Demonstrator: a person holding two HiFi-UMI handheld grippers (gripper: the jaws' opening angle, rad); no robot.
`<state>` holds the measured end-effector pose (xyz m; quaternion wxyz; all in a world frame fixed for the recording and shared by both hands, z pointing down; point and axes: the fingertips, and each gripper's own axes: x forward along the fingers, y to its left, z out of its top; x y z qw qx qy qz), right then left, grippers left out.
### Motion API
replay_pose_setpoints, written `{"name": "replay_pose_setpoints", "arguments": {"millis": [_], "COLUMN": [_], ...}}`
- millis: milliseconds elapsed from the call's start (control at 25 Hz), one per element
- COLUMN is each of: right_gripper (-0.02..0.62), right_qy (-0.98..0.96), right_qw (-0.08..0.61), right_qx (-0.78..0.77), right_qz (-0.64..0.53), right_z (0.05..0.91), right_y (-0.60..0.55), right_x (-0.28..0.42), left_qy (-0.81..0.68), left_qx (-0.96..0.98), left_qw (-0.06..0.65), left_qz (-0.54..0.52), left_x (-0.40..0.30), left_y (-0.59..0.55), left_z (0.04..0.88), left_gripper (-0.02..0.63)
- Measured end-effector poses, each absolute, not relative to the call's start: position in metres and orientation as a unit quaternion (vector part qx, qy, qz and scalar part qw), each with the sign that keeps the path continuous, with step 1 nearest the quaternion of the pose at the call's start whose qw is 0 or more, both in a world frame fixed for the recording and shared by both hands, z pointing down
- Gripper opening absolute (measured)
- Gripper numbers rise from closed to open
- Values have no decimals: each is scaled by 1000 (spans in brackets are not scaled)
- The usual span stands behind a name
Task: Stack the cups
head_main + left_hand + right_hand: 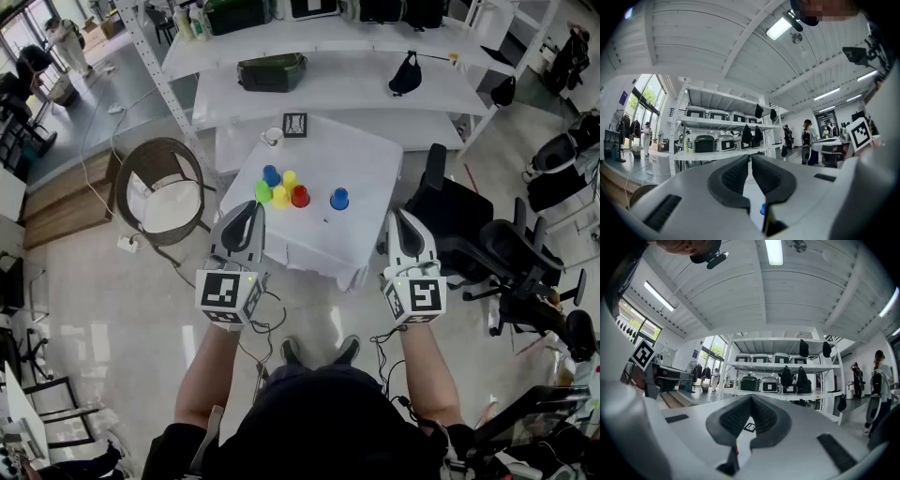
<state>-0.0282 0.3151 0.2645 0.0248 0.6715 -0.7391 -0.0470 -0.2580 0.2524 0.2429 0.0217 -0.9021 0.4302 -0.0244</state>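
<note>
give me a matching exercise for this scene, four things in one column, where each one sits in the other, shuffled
1 green plastic cup
2 red plastic cup
3 white mug
4 dark green case

a on the white shelf behind the white table
b right end of the cup cluster
c far table edge, beside the square marker card
d left end of the cup cluster

Pairs: 1-d, 2-b, 3-c, 4-a

In the left gripper view, our left tongs point(750, 159) hid most of the worktop point(319, 244) and all but a blue sliver of one cup point(763, 209). The right tongs point(751, 398), in their view, left us only a red speck point(736, 451), too small to name.
</note>
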Motion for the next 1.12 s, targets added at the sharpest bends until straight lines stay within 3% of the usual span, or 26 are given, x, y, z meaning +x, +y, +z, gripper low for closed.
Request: {"name": "replay_pose_setpoints", "arguments": {"millis": [480,520,560,640,880,1120], "right_gripper": [2,3,24,180,204,199], "right_qy": [-720,-718,-717,-717,-698,-689], "right_qw": [14,13,14,18,24,47], "right_qx": [693,695,695,695,715,723], "right_qz": [-48,-48,-47,-38,-26,-12], "right_z": [257,257,257,259,260,278], "right_y": [314,314,313,312,313,318], "right_x": [-43,-44,-47,-54,-76,-82], "left_qy": [413,408,404,398,386,387], "left_qx": [-910,-912,-914,-916,-921,-922], "left_qw": [37,38,38,38,41,-1], "left_qz": [-15,-15,-18,-23,-23,-21], "left_x": [-277,-278,-280,-287,-321,-336], "left_y": [249,248,248,247,240,228], "left_z": [233,232,232,232,230,260], "left_gripper": [29,62,148,242,253,253]}}
